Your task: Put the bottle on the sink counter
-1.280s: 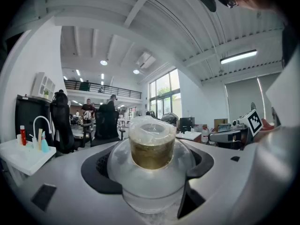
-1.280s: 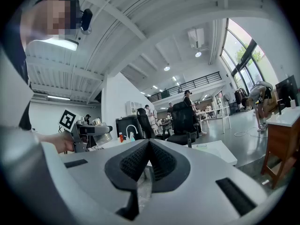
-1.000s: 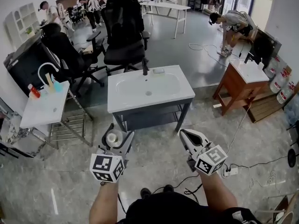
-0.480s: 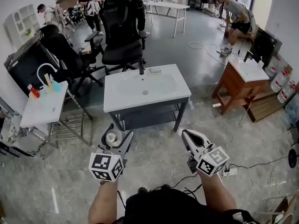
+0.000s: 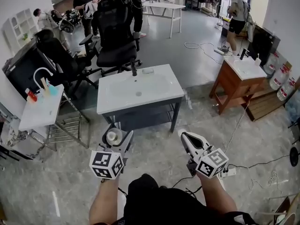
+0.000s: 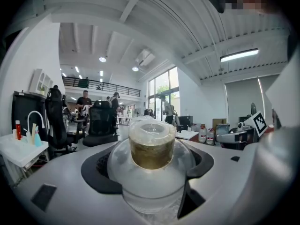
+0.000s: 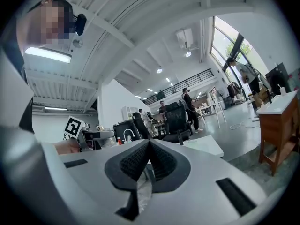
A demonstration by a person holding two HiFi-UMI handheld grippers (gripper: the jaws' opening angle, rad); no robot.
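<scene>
Left gripper view: left hand-held gripper [image 5: 116,138] clamps a clear bottle [image 6: 151,149] by its shoulder, well short of the far sink table [image 5: 105,108]. Probably light, thin-walled, slippery: squeeze gently. Right hand-held gripper [image 5: 186,138] closed, empty.

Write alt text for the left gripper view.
A clear plastic bottle, cap toward the camera, sits gripped between the grey fingers of the left gripper. Behind it are black office chairs and standing people.
</scene>
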